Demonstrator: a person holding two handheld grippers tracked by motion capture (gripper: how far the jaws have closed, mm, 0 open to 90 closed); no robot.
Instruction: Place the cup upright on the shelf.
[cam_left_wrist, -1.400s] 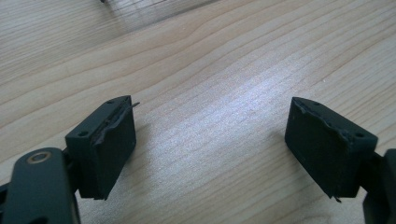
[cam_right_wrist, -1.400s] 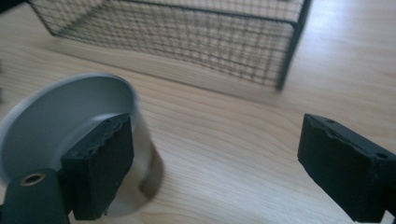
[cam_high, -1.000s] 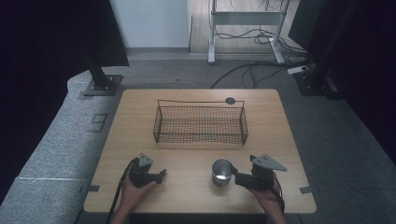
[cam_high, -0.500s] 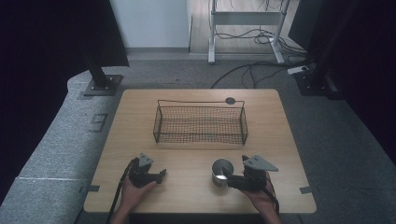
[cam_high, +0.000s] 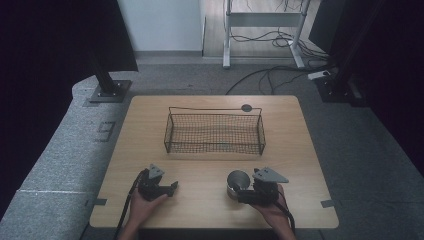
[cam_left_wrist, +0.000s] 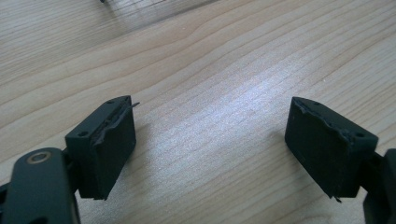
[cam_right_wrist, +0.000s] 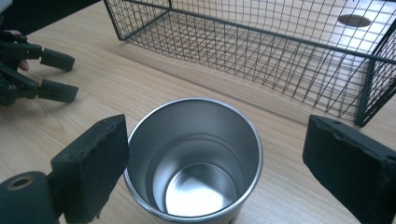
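- One steel cup (cam_right_wrist: 194, 161) stands upright on the bench (cam_high: 300, 150), near its front edge and right of the middle; it is a plain silver tumbler with a thin rolled rim, a stepped inner wall and a shiny bottom.
- Nothing lies inside the cup, whose mouth faces straight up.
- Right gripper (cam_right_wrist: 219, 158) has its fingers (cam_right_wrist: 93, 163) spread wide around the cup, the left one just beside the rim, the right one standing well off; whether the nearer one touches the metal, I cannot tell.
- In the high view the cup (cam_high: 238, 182) sits just left of the right gripper (cam_high: 248, 196).
- Behind the cup, across the middle of the bench, a black wire basket (cam_high: 215, 132) stands with only bare mesh showing in it.
- Left gripper (cam_high: 170, 189) rests low over the bench at the front left, well apart from the cup, its fingers (cam_left_wrist: 109, 140) wide with only wood grain between them.
- Beyond the basket, a dark round disc (cam_high: 246, 107) lies by the far edge.
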